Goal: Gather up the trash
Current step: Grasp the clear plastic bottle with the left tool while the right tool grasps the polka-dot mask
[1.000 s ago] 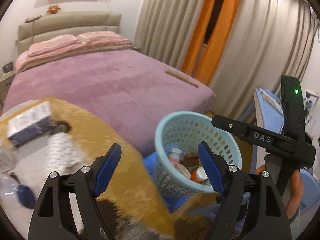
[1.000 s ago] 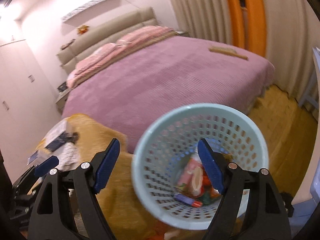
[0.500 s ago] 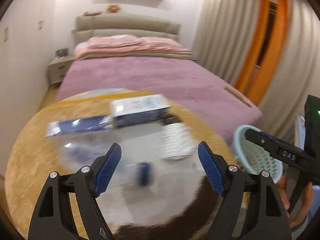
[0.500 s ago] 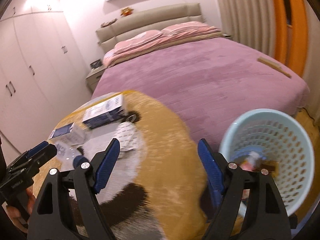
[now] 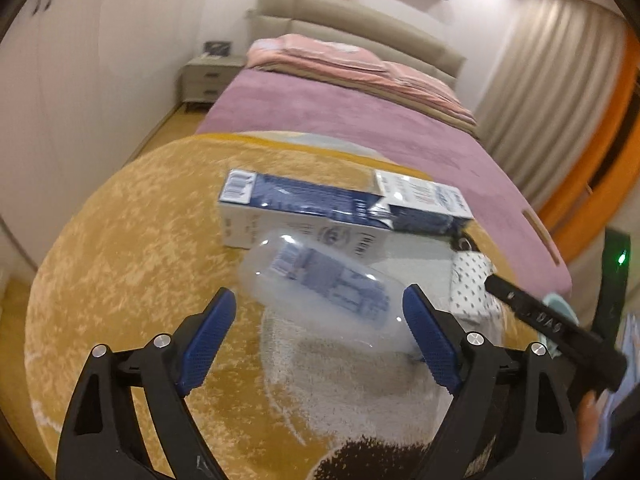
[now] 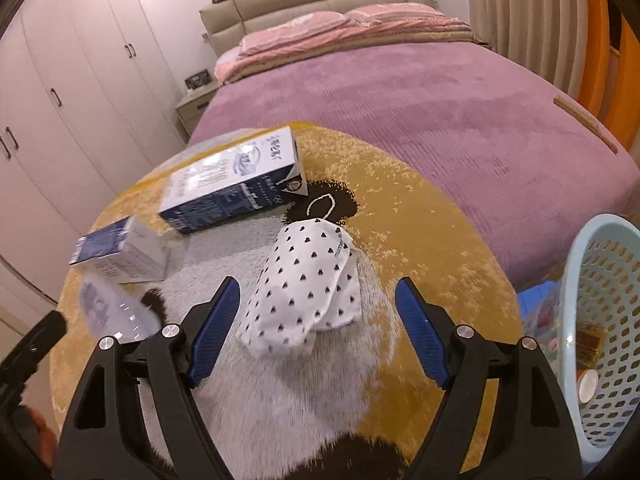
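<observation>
A clear plastic bottle (image 5: 304, 268) with a blue label lies on the round rug (image 5: 120, 260). It sits between the jaws of my left gripper (image 5: 318, 300), which are opening, and the pads are not pressing on it. My right gripper (image 6: 317, 286) stands open over a white face mask (image 6: 308, 280) with small dark dots; its pads stay clear of the mask. Behind them lie a large blue-and-white carton (image 6: 236, 184) and a smaller one (image 6: 120, 252). The light blue mesh basket (image 6: 600, 280), with trash inside, stands at the right edge.
A bed with a purple cover (image 6: 440, 100) borders the rug's far side. White wardrobes (image 6: 60, 100) line the left wall and a nightstand (image 5: 208, 80) stands by the headboard. The black frame of the right-hand tool (image 5: 552, 320) reaches in beside the mask.
Both views have swung away from the basket to the rug with the trash. The bottle now lies between the left jaws, which stand wider. The mask now lies between the right jaws.
</observation>
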A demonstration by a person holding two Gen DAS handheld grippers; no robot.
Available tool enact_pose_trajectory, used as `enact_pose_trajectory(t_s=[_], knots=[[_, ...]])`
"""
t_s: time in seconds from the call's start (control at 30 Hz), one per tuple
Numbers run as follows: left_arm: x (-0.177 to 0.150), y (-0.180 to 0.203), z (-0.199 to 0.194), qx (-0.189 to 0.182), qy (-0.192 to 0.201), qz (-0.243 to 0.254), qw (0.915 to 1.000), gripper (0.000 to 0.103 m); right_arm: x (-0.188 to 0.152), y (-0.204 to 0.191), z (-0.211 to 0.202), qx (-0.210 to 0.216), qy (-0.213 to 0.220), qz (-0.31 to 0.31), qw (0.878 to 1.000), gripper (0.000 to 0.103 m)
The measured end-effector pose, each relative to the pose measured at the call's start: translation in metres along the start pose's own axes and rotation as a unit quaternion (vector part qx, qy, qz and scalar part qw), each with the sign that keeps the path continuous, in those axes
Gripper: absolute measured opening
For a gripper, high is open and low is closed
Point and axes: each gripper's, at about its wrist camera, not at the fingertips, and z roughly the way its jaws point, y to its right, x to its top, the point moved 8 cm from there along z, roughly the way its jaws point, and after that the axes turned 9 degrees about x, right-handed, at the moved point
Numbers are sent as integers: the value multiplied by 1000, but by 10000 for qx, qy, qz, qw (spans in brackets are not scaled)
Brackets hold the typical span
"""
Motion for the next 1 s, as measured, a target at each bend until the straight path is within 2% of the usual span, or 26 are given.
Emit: enact_pose_trajectory(t_s=[0.1,0.17,0.23,0.33,0.43,0.53,0.63,0.7,0.87,0.93,1.0], knots=[[2,-1,9,4,-142,-316,9994,85,0,2,13,-56,-134,28,9999,75],[2,2,15,66,-205,-403,9990,85,0,1,17,-185,-131,-75,9997,70],[4,5,20,153,-249,-564,9980,87,-1,-5,20,-174,-206,-274,9993,46],[5,15,31,262,-349,-749,9962,89,-4,-11,19,-104,-229,-447,9987,32],[5,20,42,580,-446,-763,9944,89,-8,-14,14,58,-199,-501,9985,25],[2,24,50,922,-495,-661,9923,89,-15,-12,6,201,-194,-516,9983,22],[1,29,50,1002,-432,-513,9927,89,-21,-11,-1,311,-197,-510,9980,22],[-2,33,47,909,-441,-341,9943,83,-23,-9,-4,344,-198,-499,9980,22],[-15,37,27,325,-505,223,9979,68,-28,-7,-13,431,-182,-424,9980,22],[-23,34,17,-31,-583,451,9973,65,-30,-6,-15,454,-173,-390,9981,22],[-33,30,9,-226,-623,681,9955,64,-33,-6,-18,466,-163,-367,9981,20]])
